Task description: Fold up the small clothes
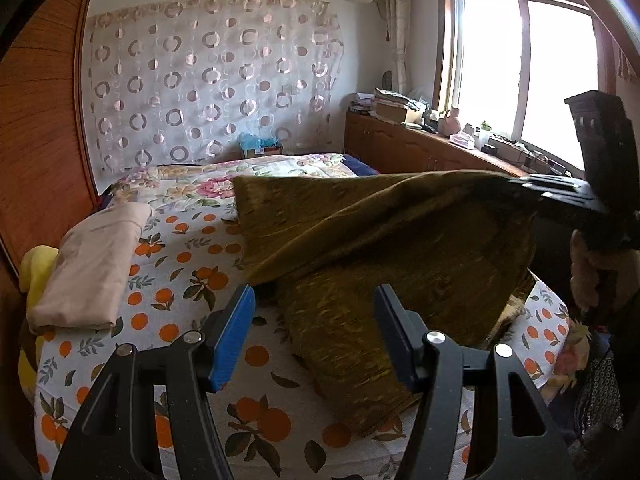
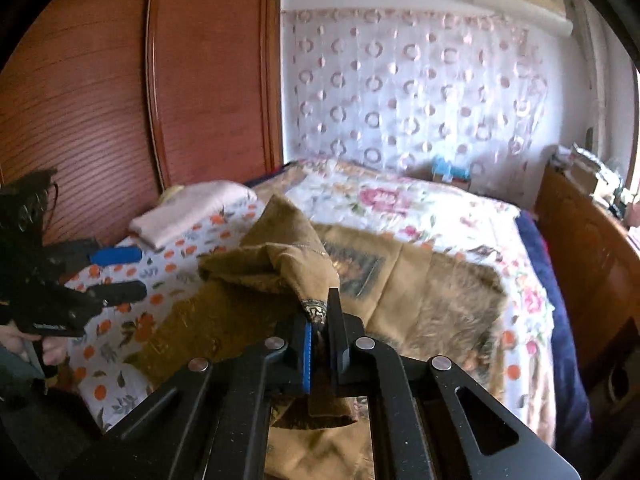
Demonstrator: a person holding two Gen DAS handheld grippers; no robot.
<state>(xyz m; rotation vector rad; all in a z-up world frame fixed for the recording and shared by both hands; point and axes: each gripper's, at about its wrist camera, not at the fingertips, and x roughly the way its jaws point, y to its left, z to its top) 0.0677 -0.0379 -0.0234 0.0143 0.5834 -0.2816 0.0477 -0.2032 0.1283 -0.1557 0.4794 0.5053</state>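
An olive-brown garment (image 1: 384, 248) lies on the bed, partly lifted. My right gripper (image 2: 322, 312) is shut on the garment's patterned edge (image 2: 314, 310) and holds that part up; it shows at the right of the left wrist view (image 1: 560, 194). My left gripper (image 1: 316, 304) is open and empty, just above the near end of the garment. It also shows at the left of the right wrist view (image 2: 128, 274), open over the sheet. The garment (image 2: 256, 280) bunches up in front of my right gripper.
The bed has an orange-print sheet (image 1: 180, 264) and a floral quilt (image 2: 400, 204) behind. A folded beige garment (image 1: 92, 272) on something yellow lies at the left edge. A wooden wardrobe (image 2: 100, 100) stands left; a cluttered wooden cabinet (image 1: 420, 144) runs under the window.
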